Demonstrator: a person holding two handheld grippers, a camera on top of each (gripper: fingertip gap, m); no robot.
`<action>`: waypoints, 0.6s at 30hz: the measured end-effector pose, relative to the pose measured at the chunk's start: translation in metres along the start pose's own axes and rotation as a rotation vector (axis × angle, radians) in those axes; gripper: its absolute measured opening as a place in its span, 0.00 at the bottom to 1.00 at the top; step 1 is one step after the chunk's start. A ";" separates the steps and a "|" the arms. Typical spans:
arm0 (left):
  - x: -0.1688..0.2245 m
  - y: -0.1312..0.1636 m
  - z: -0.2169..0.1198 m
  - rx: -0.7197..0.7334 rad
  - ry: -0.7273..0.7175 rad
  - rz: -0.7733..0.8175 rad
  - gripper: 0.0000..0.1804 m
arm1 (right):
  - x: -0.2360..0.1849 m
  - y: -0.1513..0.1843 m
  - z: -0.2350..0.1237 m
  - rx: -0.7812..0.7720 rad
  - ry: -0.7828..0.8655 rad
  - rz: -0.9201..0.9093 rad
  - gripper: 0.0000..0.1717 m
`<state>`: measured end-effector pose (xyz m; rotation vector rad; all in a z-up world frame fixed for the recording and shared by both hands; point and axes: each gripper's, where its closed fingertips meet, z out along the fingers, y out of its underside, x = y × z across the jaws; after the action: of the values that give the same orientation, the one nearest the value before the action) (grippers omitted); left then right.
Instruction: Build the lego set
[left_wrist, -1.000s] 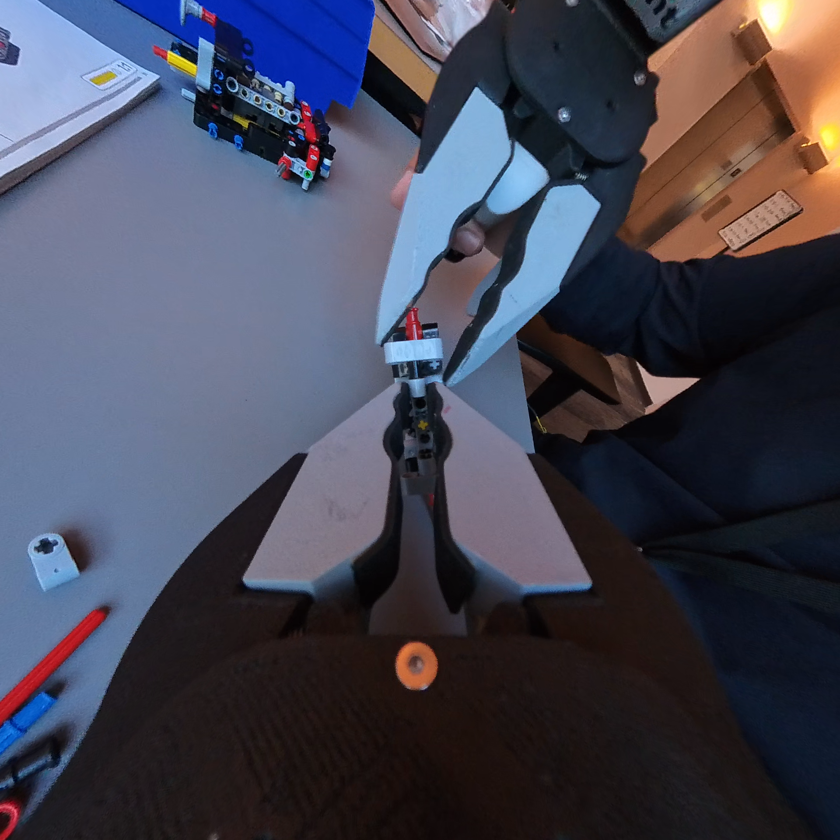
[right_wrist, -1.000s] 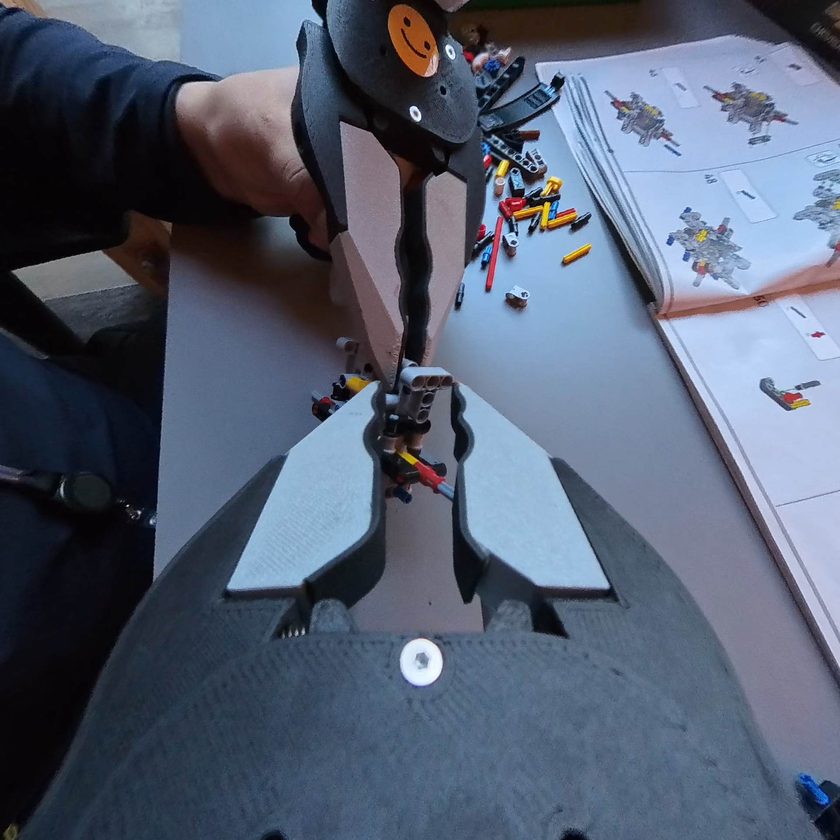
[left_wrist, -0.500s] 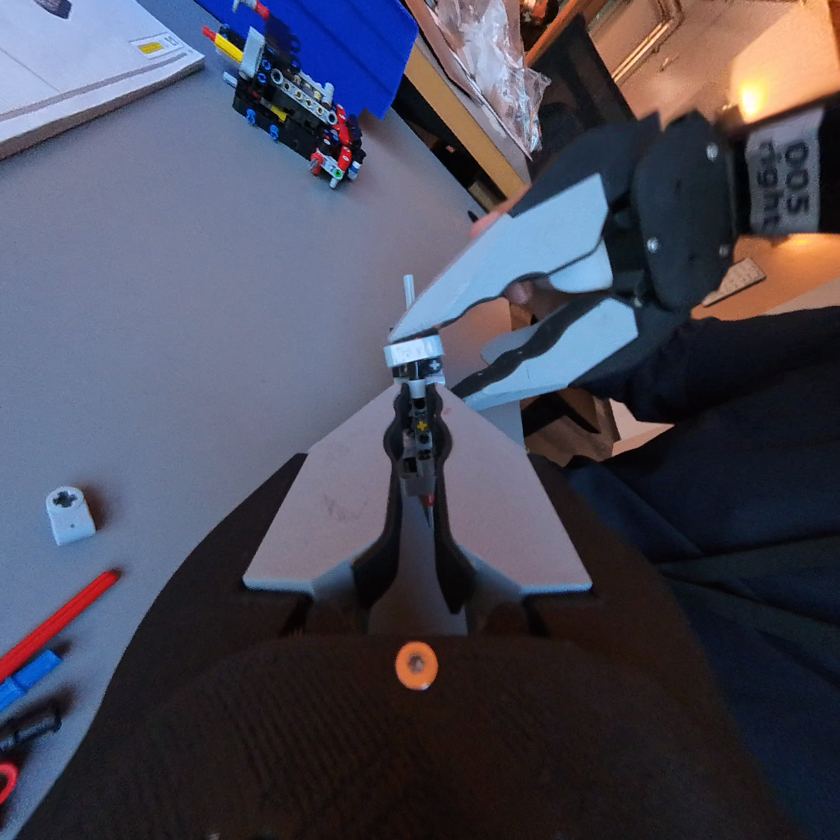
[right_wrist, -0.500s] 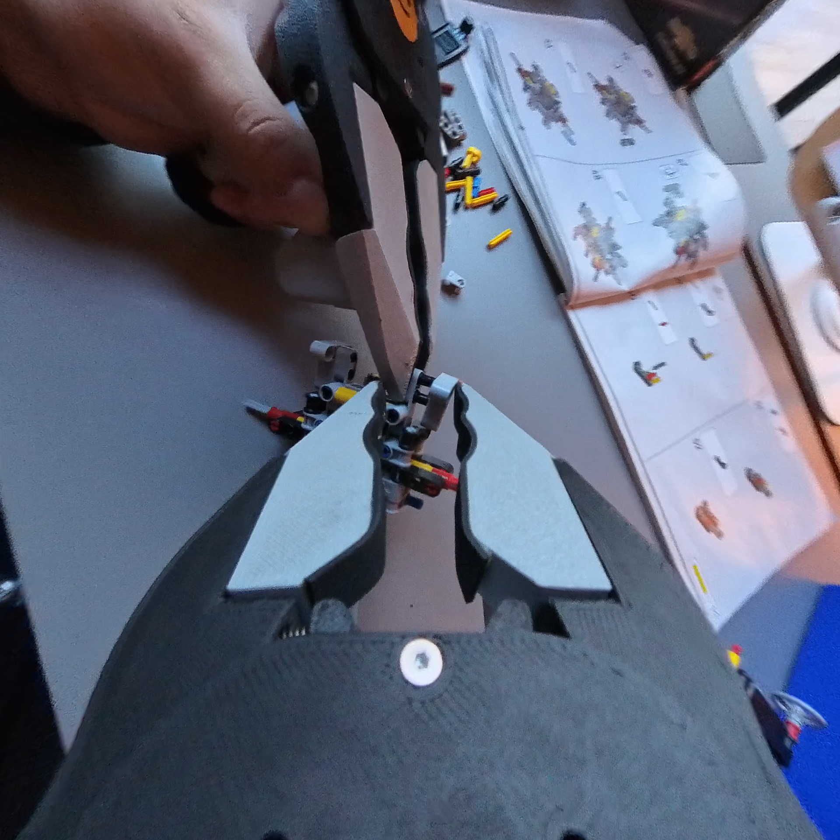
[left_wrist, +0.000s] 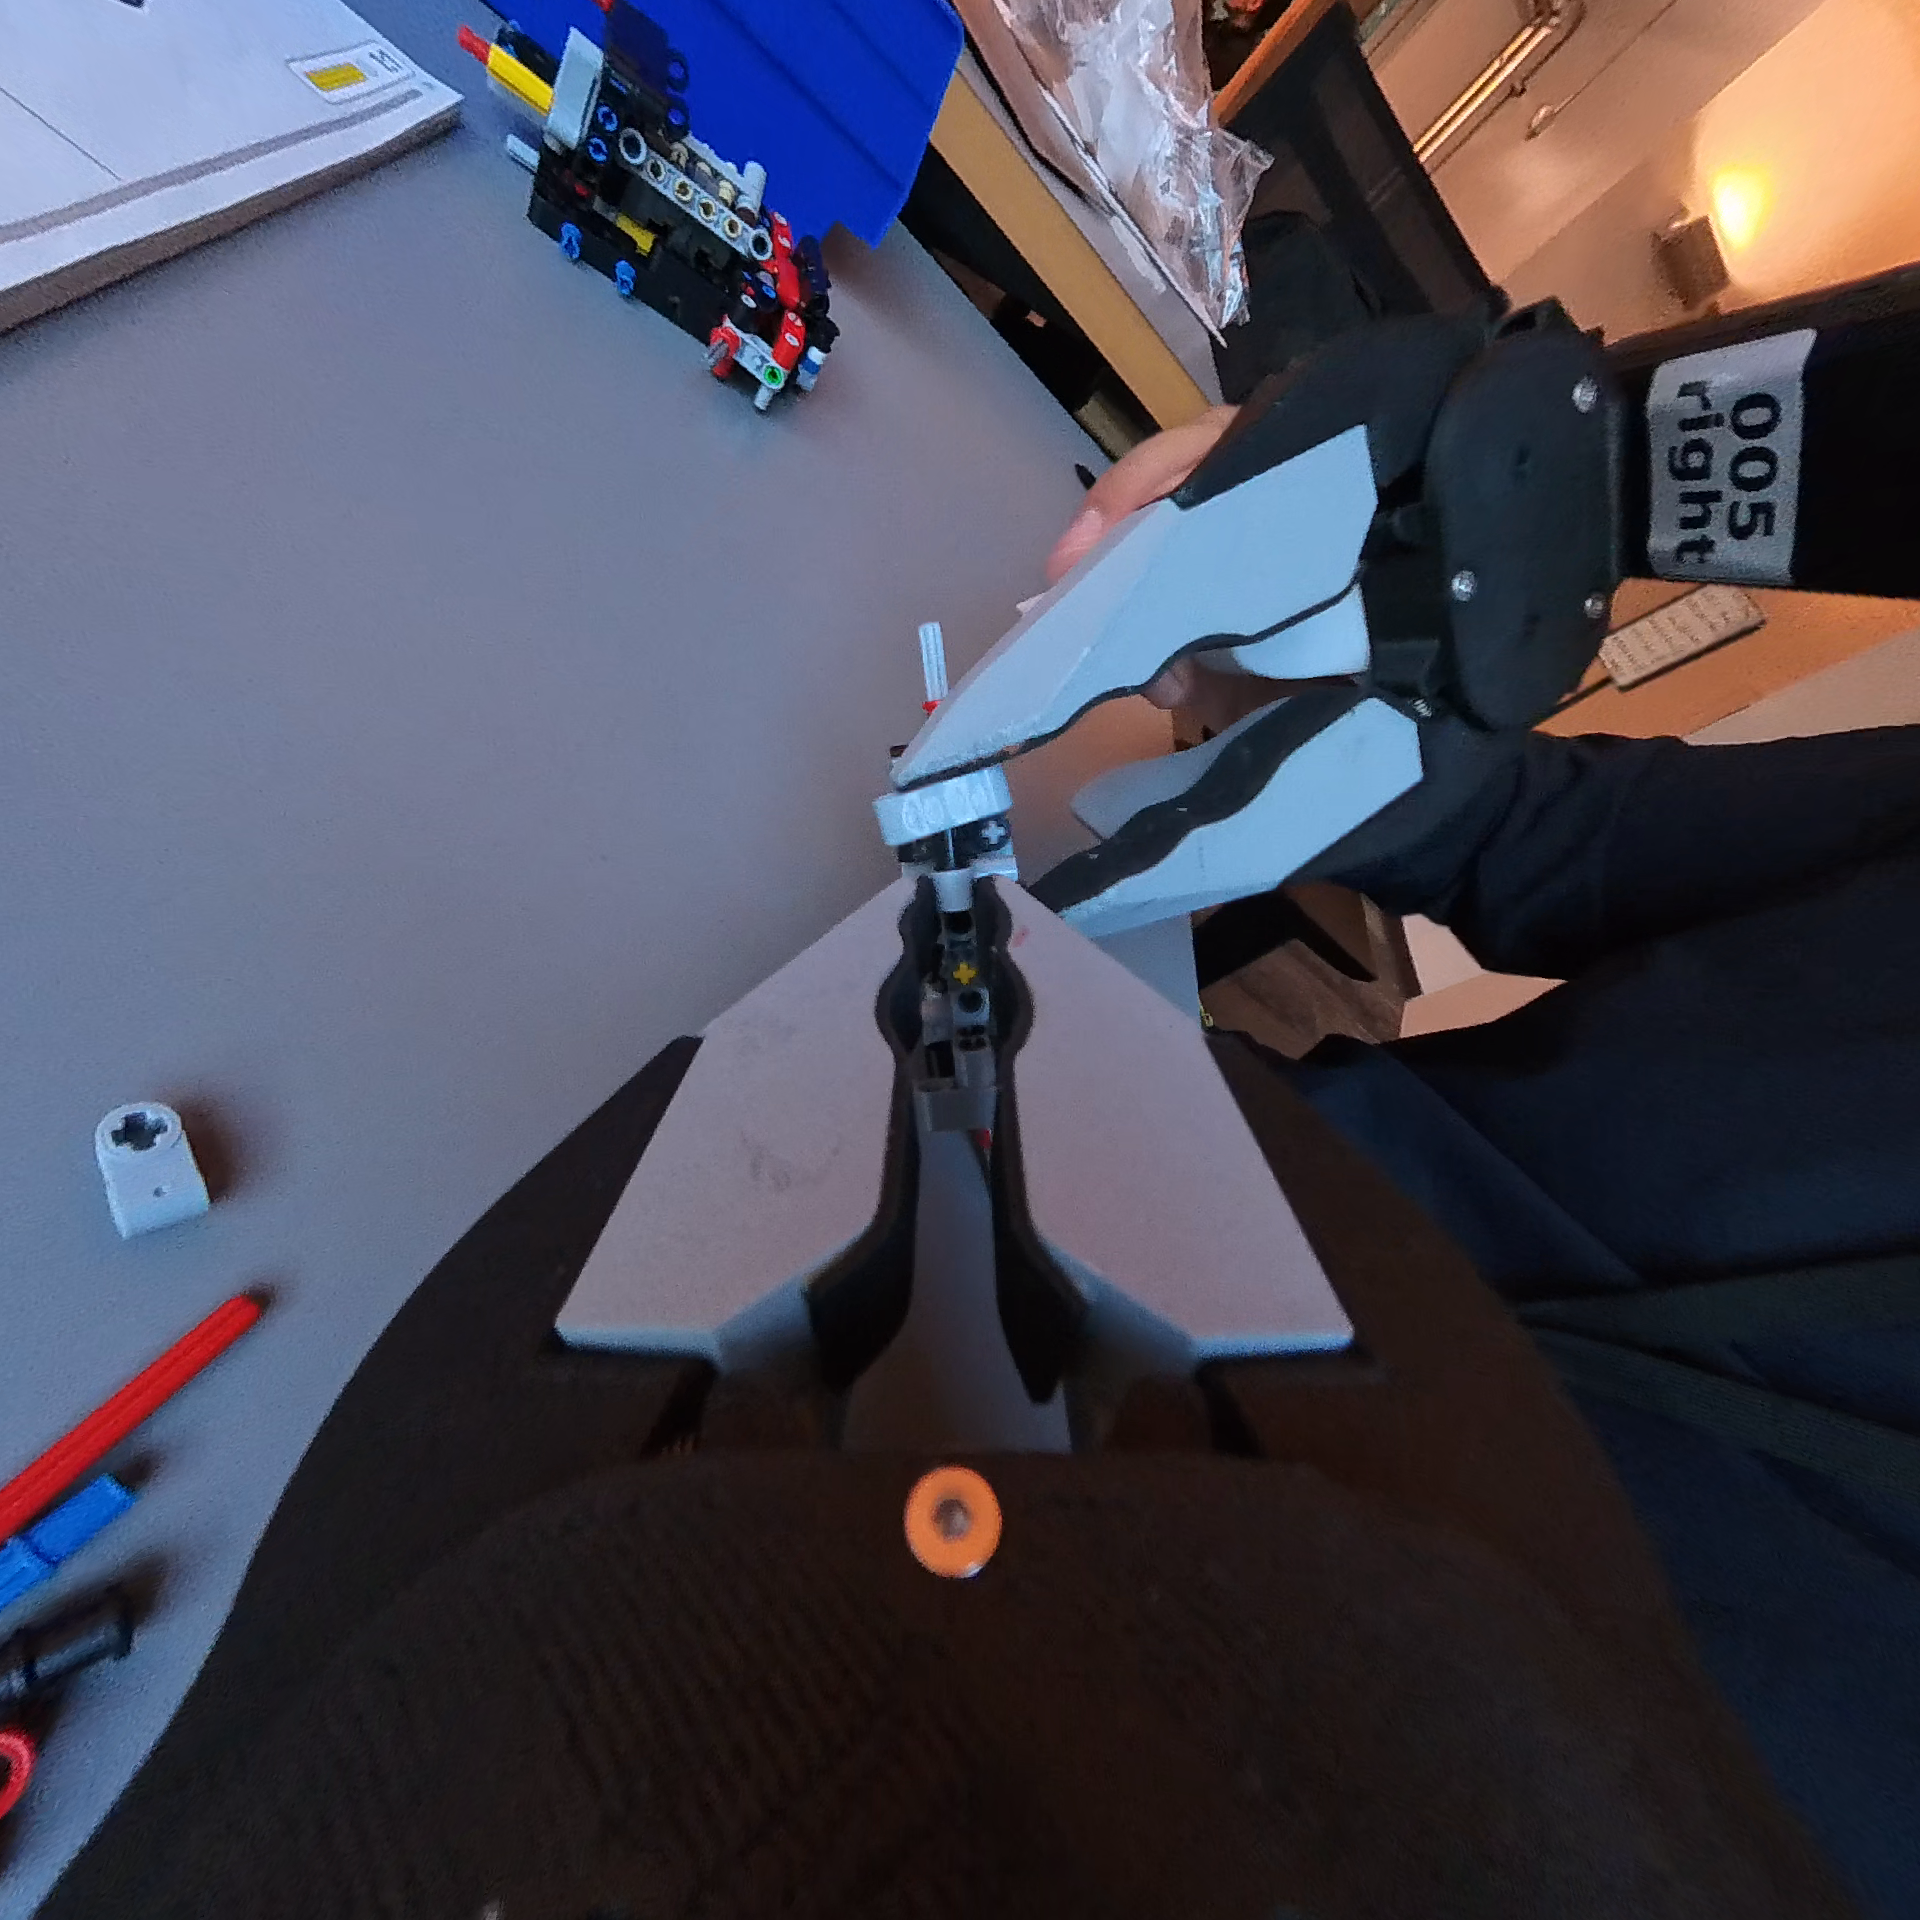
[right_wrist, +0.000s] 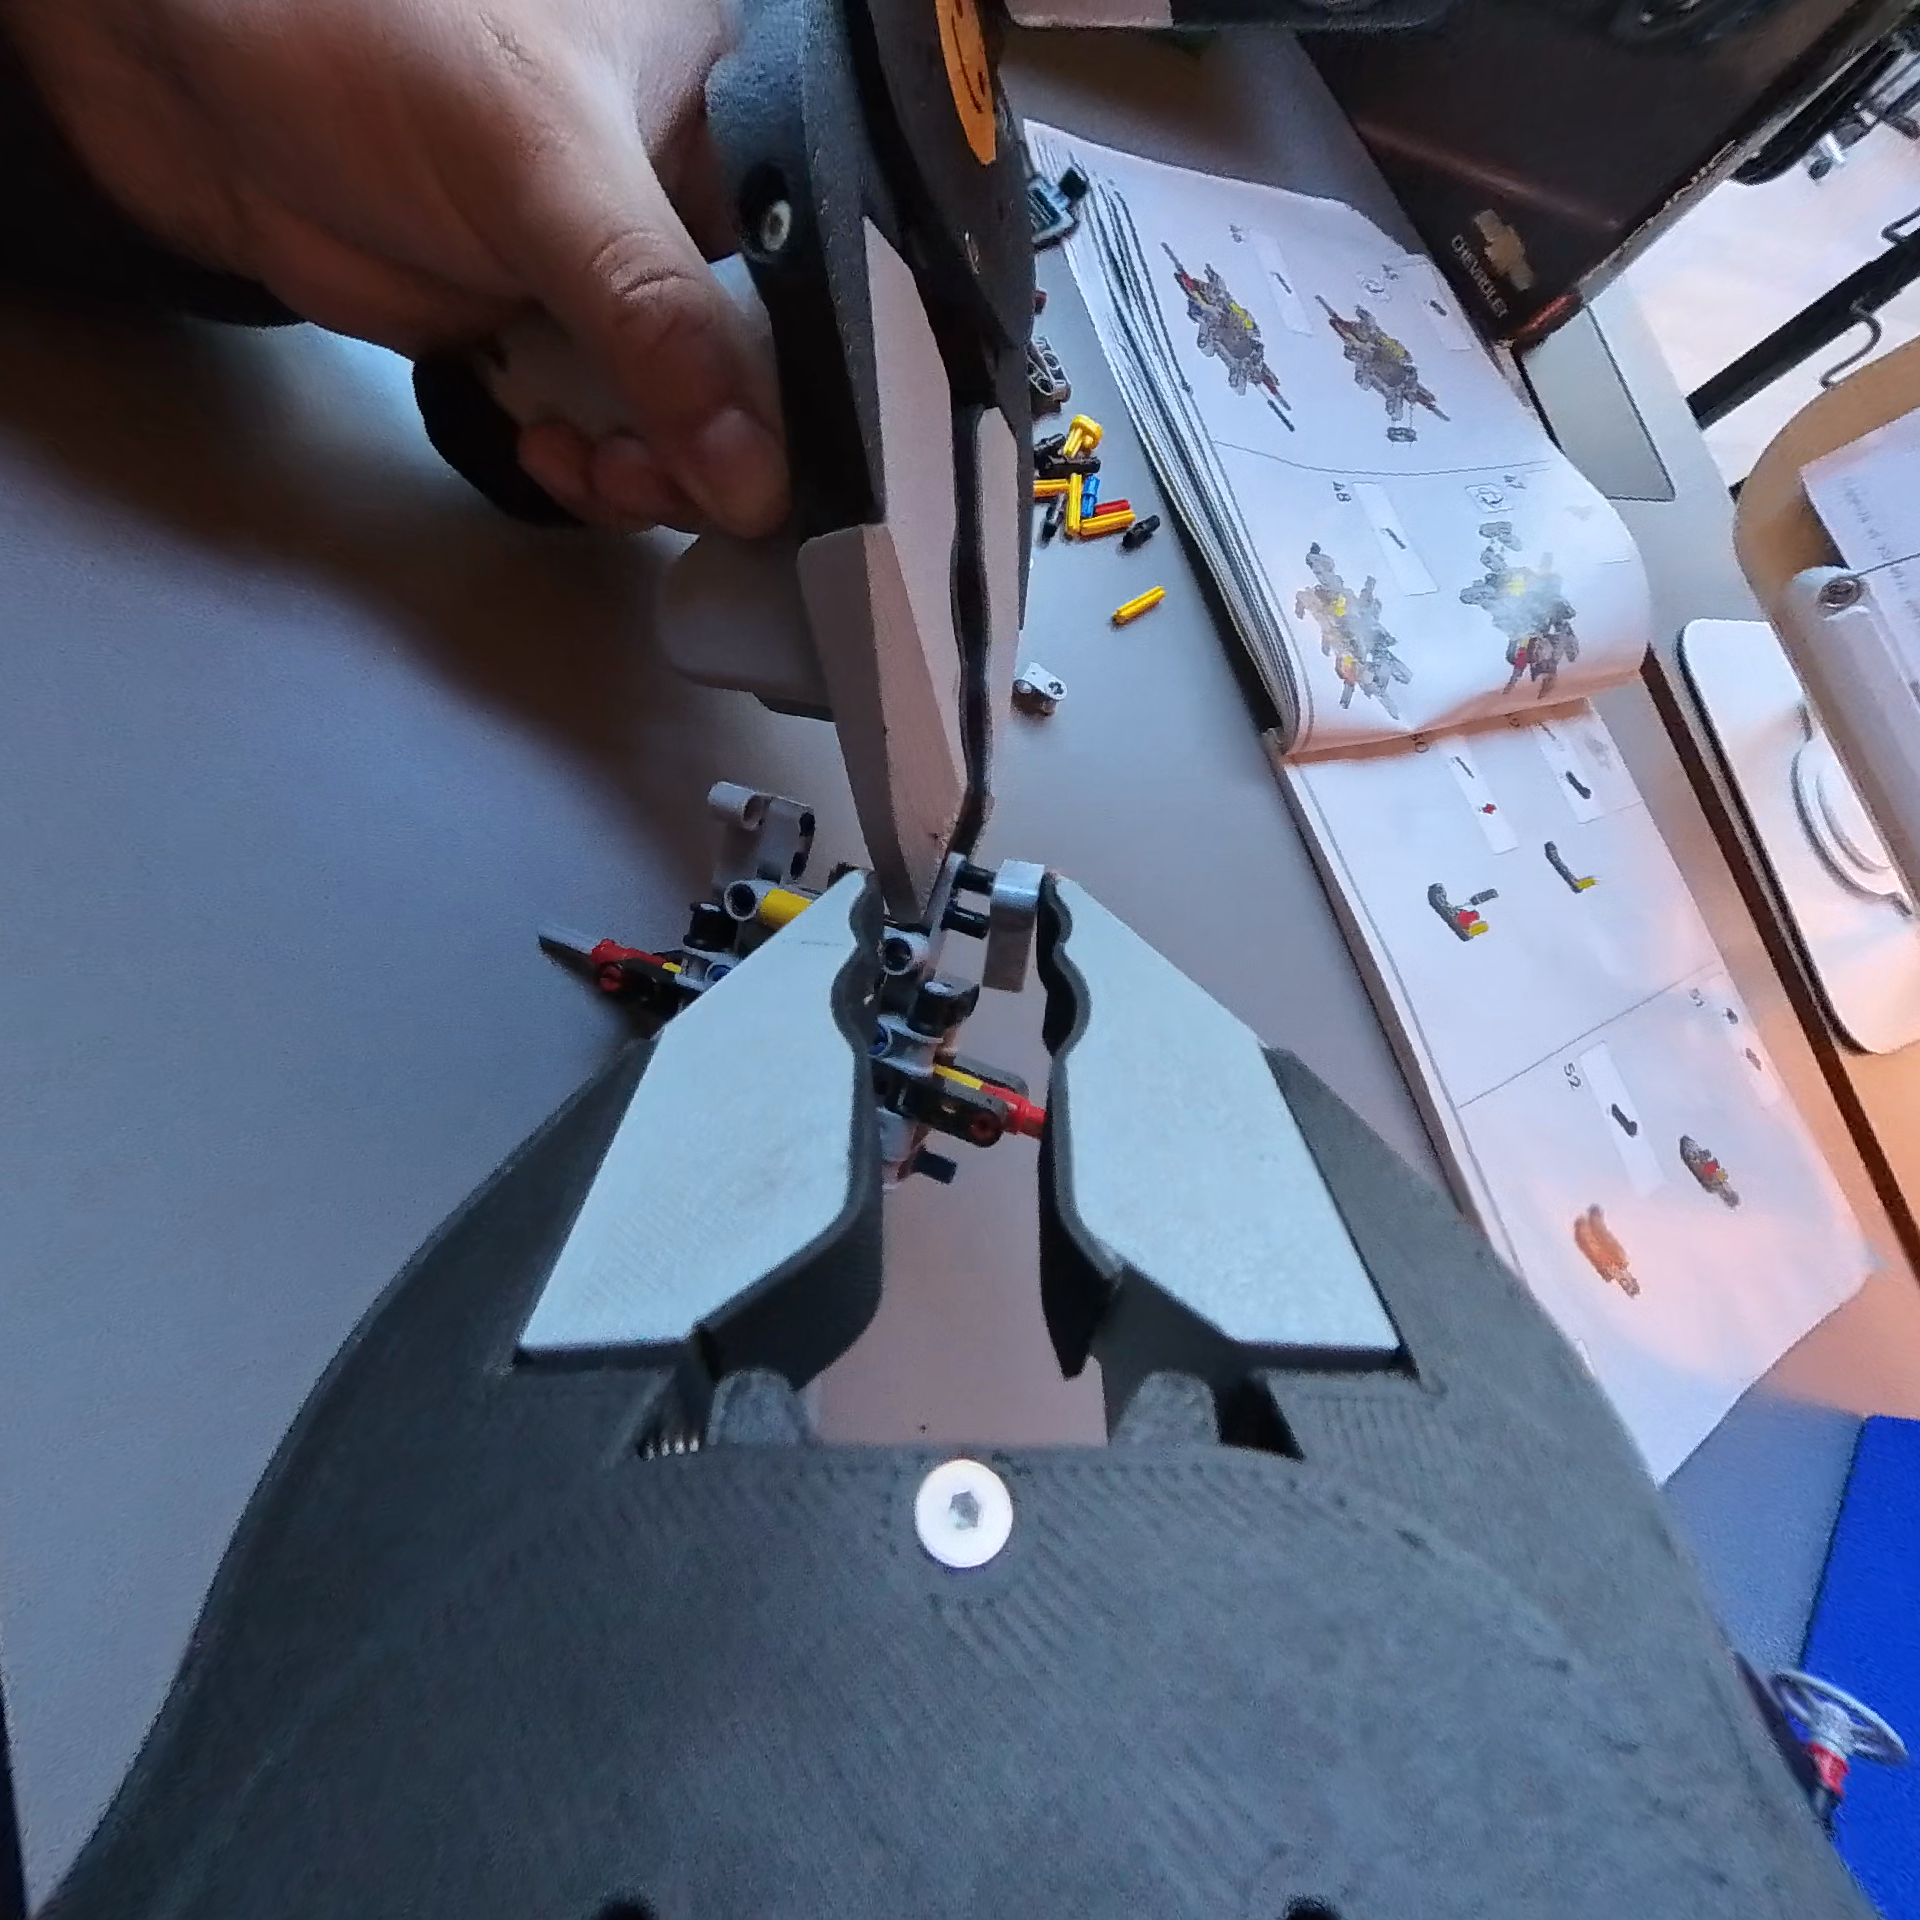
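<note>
While both tools (left_wrist: 954, 894) (right_wrist: 951, 904) pinch one brick assembly (left_wrist: 961, 997) near the table edge (left_wrist: 1049, 416), bare tabletop spreads leftward

Brick assembly (left_wrist: 954, 997) between both hand-held grippers; loose parts (right_wrist: 1086, 499) behind, booklet (right_wrist: 1455, 665) right — all on table (right_wrist: 260, 831)

Right gripper (right_wrist: 956, 914) has its pads closed on a small brick assembly (right_wrist: 935, 1039), one pad against the grey beam (right_wrist: 1013, 925) at its top. The left gripper (right_wrist: 940, 831) comes down onto the same assembly from above, a hand (right_wrist: 447, 239) on it. Just left of the assembly sits another small build (right_wrist: 717, 925); an open instruction booklet (right_wrist: 1455, 623) lies off to its right, loose pins (right_wrist: 1091, 509) up behind it.
</note>
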<state>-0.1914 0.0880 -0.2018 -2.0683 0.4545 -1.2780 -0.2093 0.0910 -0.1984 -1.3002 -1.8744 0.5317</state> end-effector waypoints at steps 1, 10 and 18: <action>0.000 0.000 0.000 -0.003 -0.004 0.001 0.03 | 0.000 0.000 0.000 -0.004 0.007 -0.005 0.15; -0.003 0.000 -0.002 0.000 0.000 -0.023 0.03 | 0.000 -0.001 0.001 -0.051 0.135 -0.035 0.14; 0.000 0.003 -0.001 -0.025 0.000 0.007 0.03 | -0.006 -0.001 0.002 0.041 -0.014 0.056 0.13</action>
<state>-0.1920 0.0852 -0.2032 -2.0854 0.4795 -1.2749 -0.2103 0.0849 -0.2008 -1.3284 -1.8333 0.6074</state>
